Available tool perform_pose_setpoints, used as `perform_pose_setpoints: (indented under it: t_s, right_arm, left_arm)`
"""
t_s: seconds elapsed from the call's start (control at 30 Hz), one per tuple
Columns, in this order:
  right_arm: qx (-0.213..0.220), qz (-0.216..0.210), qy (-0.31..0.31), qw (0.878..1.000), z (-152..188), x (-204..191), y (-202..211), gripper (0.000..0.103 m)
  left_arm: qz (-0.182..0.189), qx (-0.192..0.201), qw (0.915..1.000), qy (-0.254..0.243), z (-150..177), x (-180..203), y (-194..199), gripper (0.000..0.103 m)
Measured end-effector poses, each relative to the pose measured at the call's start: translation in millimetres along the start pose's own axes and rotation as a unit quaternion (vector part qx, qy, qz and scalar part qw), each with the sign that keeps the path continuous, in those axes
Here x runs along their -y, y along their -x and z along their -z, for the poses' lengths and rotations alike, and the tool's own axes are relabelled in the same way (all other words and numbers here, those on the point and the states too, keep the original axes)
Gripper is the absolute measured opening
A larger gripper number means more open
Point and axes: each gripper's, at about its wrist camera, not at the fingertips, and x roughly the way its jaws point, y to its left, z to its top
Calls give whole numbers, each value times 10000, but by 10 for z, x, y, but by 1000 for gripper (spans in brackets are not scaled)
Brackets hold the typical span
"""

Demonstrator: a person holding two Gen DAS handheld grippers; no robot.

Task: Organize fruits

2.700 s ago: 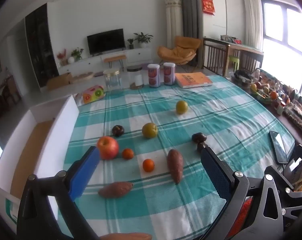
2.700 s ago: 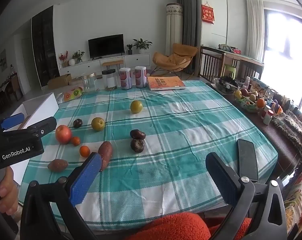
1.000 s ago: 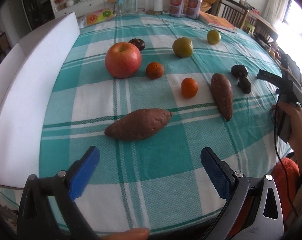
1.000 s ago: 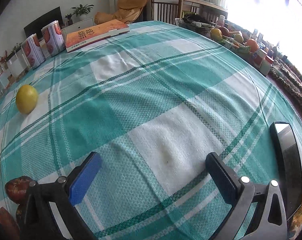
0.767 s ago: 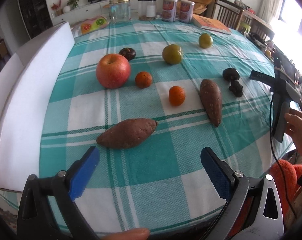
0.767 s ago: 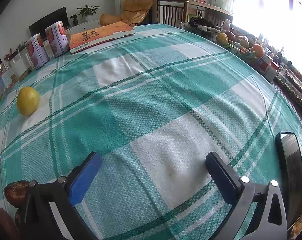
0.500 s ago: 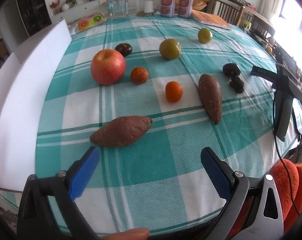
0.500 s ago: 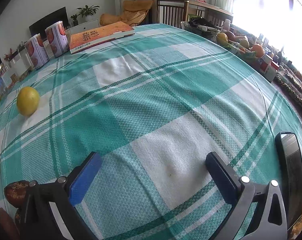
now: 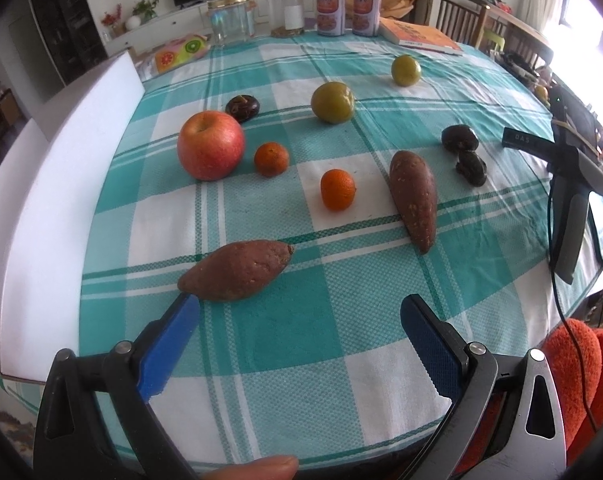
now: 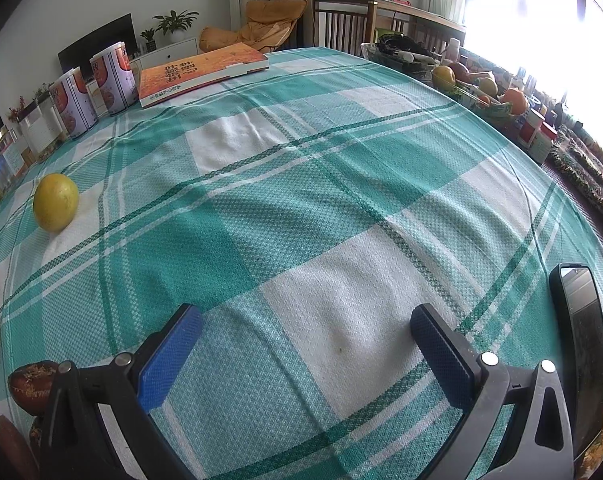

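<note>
In the left wrist view, the left tongs (image 9: 299, 316) stood wide open and empty above the teal-and-white checked table (image 9: 301, 340), their blue left pad just short of the nearer reddish-brown sweet potato (image 9: 237, 269). Beyond that potato lay the big red apple (image 9: 210, 145), two small orange tangerines (image 9: 271, 159) (image 9: 337, 189) and a second, longer sweet potato (image 9: 414, 199); farther off were two yellow-green round fruits (image 9: 332, 102) (image 9: 405, 70) and three dark wrinkled fruits. Left of the potato ran a white foam box (image 9: 61, 184) (probably the sorting bin). Nothing looked sorted yet: the step in hand was judged the approach to a first pick, calling for the tongs to advance, straddle the potato across its narrow width, and close.

In the right wrist view, the right tongs (image 10: 305, 332) were likewise spread and empty over bare cloth, with one yellow-green fruit (image 10: 55, 201) well to their left and a black phone (image 10: 581, 340) lying by the right pad.
</note>
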Motion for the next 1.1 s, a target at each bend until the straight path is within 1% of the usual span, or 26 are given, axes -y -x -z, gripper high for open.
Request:
perform_pose_setpoints:
  t_s: [0.13,0.33,1.1]
  right_arm:
    - [1,0,0,10000,-1,-2,0,103]
    - [1,-1,1,10000,-1,-2,0,103]
    - [3,-1,1,10000,-1,-4,-1,103]
  left_arm:
    - [15,-56,10000,70,6,-8,-21,101]
    - [-14,5,10000,-6,3,25,16,101]
    - [-21,0,10000,-19,-12,71,60,101]
